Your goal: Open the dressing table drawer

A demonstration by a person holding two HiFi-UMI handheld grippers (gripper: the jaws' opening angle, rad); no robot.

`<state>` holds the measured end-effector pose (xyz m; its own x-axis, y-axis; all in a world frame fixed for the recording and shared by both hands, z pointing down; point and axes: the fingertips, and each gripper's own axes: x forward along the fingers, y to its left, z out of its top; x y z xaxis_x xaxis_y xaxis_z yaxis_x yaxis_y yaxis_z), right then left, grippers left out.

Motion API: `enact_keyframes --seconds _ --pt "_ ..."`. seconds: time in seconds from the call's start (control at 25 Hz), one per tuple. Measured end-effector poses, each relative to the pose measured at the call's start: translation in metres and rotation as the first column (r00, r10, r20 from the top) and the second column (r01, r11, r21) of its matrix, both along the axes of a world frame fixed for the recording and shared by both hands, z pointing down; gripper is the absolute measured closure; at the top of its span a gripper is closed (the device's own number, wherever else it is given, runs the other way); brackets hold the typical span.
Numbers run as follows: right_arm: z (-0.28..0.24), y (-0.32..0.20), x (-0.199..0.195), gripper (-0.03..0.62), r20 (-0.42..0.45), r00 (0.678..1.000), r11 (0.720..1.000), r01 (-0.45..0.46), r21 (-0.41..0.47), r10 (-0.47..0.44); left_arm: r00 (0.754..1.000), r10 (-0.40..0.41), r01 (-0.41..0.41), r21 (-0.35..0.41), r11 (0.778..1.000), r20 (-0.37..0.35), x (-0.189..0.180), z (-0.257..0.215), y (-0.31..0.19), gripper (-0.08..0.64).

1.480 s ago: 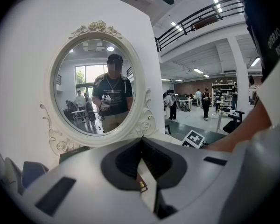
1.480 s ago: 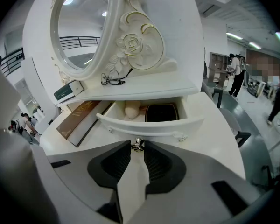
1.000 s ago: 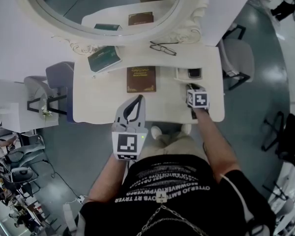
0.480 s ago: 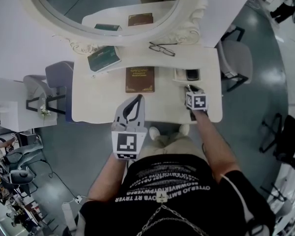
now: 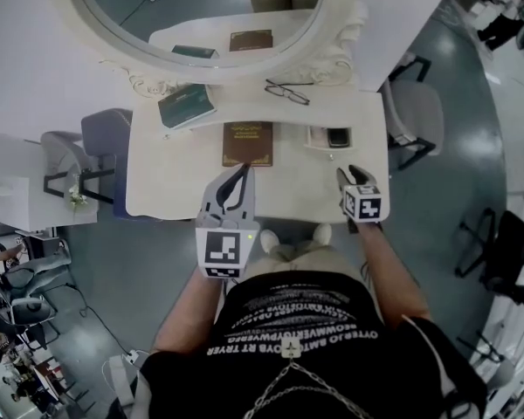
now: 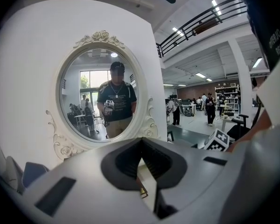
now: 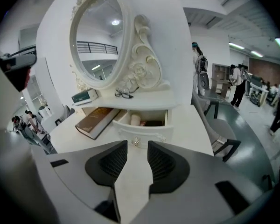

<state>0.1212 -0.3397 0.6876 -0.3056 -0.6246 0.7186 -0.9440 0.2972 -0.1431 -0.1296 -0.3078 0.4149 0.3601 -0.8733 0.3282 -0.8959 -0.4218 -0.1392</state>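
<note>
Black ribbed fingers (image 7: 162, 163) of the right gripper (image 7: 137, 148) stand spread, having just opened, with nothing between them, just in front of the small white box-shaped dressing-table drawer (image 7: 149, 129), which is pulled out. Left of the drawer, the left gripper (image 6: 141, 143) has its fingers pressed together, empty.

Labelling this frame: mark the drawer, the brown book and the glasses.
drawer (image 7: 147, 130): right gripper view, front panel.
brown book (image 5: 248, 143): head view, cover's middle.
glasses (image 5: 287, 92): head view, frame's middle.
</note>
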Motion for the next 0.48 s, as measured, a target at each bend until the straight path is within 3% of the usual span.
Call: enact_keyframes --seconds 0.16,0.28,0.48 --pt "-0.067 0.004 -0.006 0.53 0.088 0.995 0.984 0.025 0.178 -0.041 1.0 -0.008 0.009 0.016 1.0 -0.029 0.0 -0.007 -0.001 0.557" --pt "-0.117 0.001 -0.011 0.587 0.093 0.993 0.954 0.036 0.299 -0.067 0.999 -0.011 0.013 0.028 1.0 -0.05 0.0 -0.014 -0.004 0.555" --pt "-0.194 -0.003 -0.018 0.591 0.09 0.991 0.896 0.046 0.442 -0.096 0.996 -0.013 0.018 0.059 0.998 -0.084 -0.001 -0.035 -0.005 0.555"
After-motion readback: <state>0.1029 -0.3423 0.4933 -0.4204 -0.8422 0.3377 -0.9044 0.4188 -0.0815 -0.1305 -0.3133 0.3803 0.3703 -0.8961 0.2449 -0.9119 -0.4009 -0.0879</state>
